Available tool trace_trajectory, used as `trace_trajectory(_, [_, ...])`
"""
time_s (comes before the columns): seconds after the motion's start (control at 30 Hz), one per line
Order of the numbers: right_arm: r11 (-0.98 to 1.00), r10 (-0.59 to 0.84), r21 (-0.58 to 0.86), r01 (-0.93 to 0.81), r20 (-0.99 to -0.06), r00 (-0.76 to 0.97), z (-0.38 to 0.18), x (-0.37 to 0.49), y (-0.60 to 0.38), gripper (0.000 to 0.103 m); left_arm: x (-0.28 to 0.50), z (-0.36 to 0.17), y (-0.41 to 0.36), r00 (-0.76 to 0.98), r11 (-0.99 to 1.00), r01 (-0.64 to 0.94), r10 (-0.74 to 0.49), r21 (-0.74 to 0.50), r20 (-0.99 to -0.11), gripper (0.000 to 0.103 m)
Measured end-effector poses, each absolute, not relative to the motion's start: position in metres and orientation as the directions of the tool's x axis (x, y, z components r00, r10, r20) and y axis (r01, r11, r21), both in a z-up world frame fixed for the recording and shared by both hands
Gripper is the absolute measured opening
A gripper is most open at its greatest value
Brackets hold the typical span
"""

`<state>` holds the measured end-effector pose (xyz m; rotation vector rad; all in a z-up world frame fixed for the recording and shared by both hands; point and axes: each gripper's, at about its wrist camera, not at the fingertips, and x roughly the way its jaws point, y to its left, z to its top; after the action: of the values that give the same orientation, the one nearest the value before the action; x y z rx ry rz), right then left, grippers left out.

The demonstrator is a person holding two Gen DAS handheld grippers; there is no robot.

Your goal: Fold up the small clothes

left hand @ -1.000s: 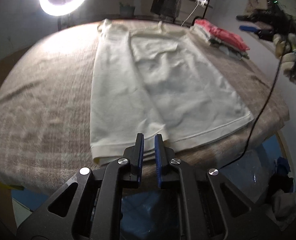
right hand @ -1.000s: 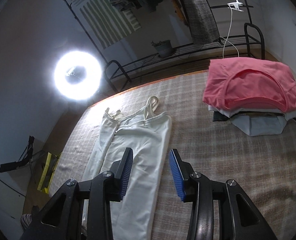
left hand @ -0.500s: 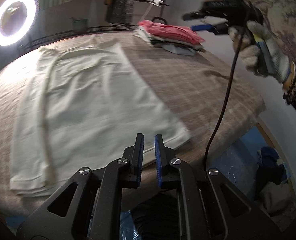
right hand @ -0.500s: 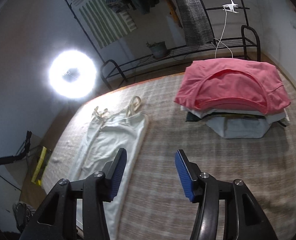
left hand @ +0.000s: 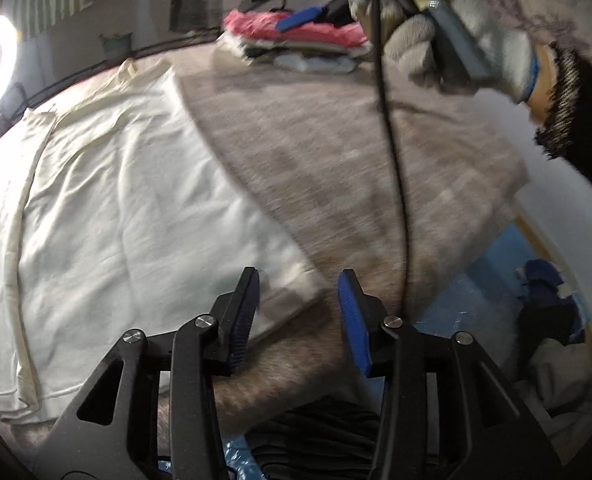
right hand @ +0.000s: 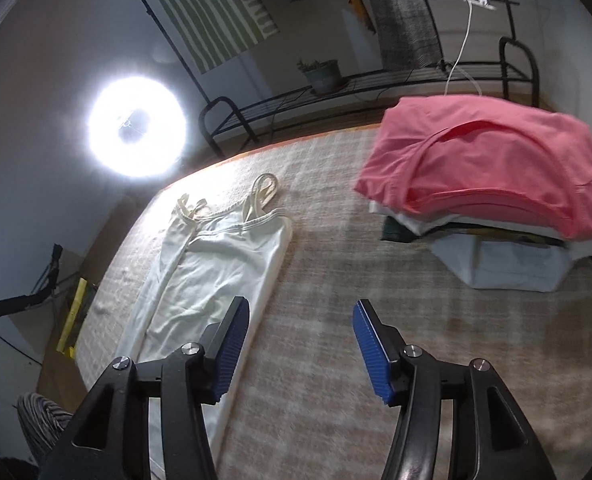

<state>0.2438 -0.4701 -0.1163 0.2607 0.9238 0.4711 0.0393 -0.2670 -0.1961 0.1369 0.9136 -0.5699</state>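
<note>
A cream camisole (left hand: 127,200) lies flat on the beige plaid cover (left hand: 336,168), its left side folded in lengthwise; its straps point to the far edge. It also shows in the right wrist view (right hand: 211,276). My left gripper (left hand: 300,284) is open and empty, just above the garment's near right hem corner. My right gripper (right hand: 300,320) is open and empty, hovering over bare cover to the right of the camisole; it shows in the left wrist view (left hand: 300,20), held by a gloved hand (left hand: 456,28).
A stack of folded clothes topped by a pink garment (right hand: 488,172) sits at the far right of the cover. A ring light (right hand: 135,132) shines beyond the far left edge. A black cable (left hand: 392,160) hangs across the right side. A metal rack (right hand: 376,92) stands behind.
My left gripper has opened from shut and swung right, to the hem's right corner. My right gripper has opened wider and moved right, closer to the pink stack.
</note>
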Motion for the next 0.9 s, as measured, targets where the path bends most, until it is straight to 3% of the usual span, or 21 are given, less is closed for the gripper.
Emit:
trace_trajectory(0.03, [0.864,0.503,0.421,-0.275,-0.701,0.506,-0.12,0.249,-0.465,0.057,0.041,-0.196,-0.263,0.484,0.851,0.507,-0.413,-0.137,-0.771,0.031])
trace_trajectory(0.1, [0.854,0.519,0.446,-0.269,-0.697,0.495,-0.127,0.259,-0.455,0.057,0.045,-0.197,-0.259,0.483,0.854,0.496,-0.421,-0.156,-0.768,0.01])
trace_trajectory(0.6, [0.832,0.529,0.542,-0.115,-0.714,0.459,-0.188,0.348,-0.399,0.057,0.051,-0.182,-0.23,0.477,0.847,0.433,-0.505,-0.308,-0.719,0.004])
trace_trajectory(0.67, [0.825,0.532,0.559,-0.085,-0.717,0.45,-0.196,0.358,-0.394,0.05,0.052,-0.182,-0.227,0.475,0.846,0.423,-0.512,-0.325,-0.716,0.004])
trace_trajectory(0.77, [0.819,0.541,0.569,-0.071,-0.725,0.427,-0.203,0.369,-0.384,0.028,0.052,-0.183,-0.218,0.473,0.845,0.405,-0.521,-0.35,-0.711,0.004])
trace_trajectory(0.83, [0.823,0.536,0.563,-0.069,-0.733,0.418,-0.204,0.373,-0.378,0.007,0.054,-0.183,-0.214,0.469,0.841,0.391,-0.531,-0.373,-0.705,0.004])
trace_trajectory(0.9, [0.834,0.522,0.548,-0.068,-0.744,0.418,-0.2,0.375,-0.374,0.002,0.056,-0.182,-0.207,0.465,0.834,0.376,-0.547,-0.404,-0.696,0.004])
